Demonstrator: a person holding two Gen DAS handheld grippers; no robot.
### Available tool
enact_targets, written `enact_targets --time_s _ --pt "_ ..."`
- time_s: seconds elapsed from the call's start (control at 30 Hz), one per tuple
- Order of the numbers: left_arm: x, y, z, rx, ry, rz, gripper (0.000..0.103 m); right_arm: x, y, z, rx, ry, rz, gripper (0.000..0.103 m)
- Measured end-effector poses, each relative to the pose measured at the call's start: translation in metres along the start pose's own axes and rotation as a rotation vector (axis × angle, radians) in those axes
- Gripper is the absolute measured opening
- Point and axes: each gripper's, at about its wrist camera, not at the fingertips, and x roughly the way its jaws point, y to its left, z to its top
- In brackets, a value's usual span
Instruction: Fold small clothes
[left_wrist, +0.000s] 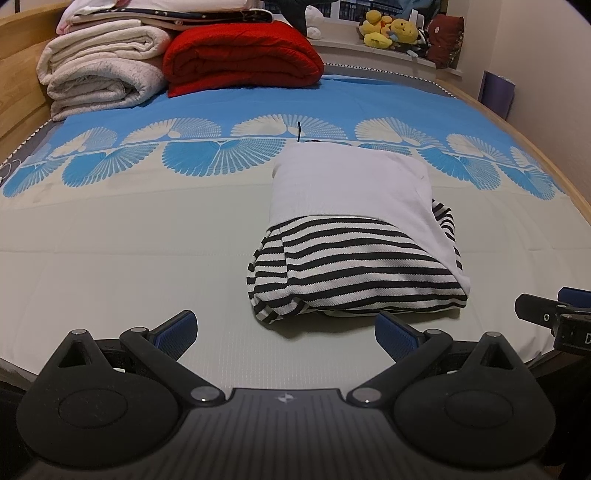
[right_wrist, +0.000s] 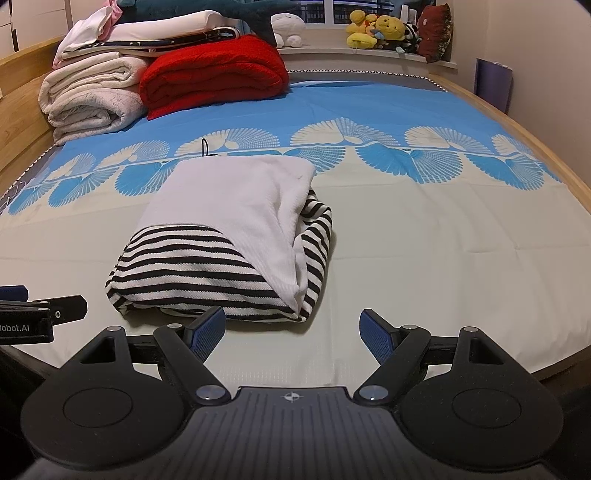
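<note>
Both my claws, left gripper (left_wrist: 286, 334) and right gripper (right_wrist: 291, 330), hang wide open and empty near the folded striped top (left_wrist: 351, 243) mid-bed, which looks soft and floppy, so I'd pinch its near edge.

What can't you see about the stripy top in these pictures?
- Striped garment: its underside and inner layers are hidden by its own folds in both views.
- Black cord behind it: too thin in the left wrist view; its lower end is hidden by the garment.
- Right gripper: cut off by the left view's edge.
</note>
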Motion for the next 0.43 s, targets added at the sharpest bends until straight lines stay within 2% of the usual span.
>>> enact_targets --time_s 0.43 --pt "-0.0012 -0.0022 -0.0013 0.014 -0.013 -0.007 0.102 -0.0001 0.0008 -0.0009 -0.001 0.000 0.001 0.081"
